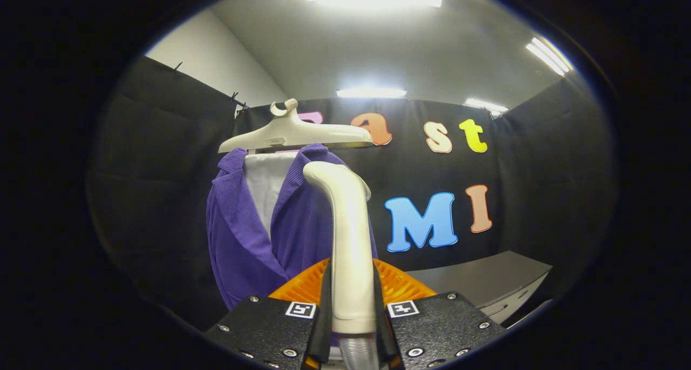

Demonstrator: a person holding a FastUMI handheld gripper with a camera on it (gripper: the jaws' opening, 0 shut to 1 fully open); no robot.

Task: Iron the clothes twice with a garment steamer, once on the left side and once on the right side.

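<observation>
I see the purple corduroy jacket (245, 235) hanging over a white inner panel (264, 189) on a cream plastic hanger (294, 133), just beyond my fingers, against the black cloth wall (156, 186); a grey table (486, 281) sits off to the right; my gripper (353, 310) is clamped on the cream curved steamer handle (348, 240), which rises upright between both fingers, its head bent toward the jacket

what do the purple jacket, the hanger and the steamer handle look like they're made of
Purple jacket: fabric, probably corduroy, given its fine ribbing and matte look.
Hanger: likely moulded plastic, cream, smooth with a soft sheen.
Steamer handle: also looks like smooth, slightly glossy cream plastic; a ribbed hose leaves its base. The gripper jaws are shut on it.
</observation>
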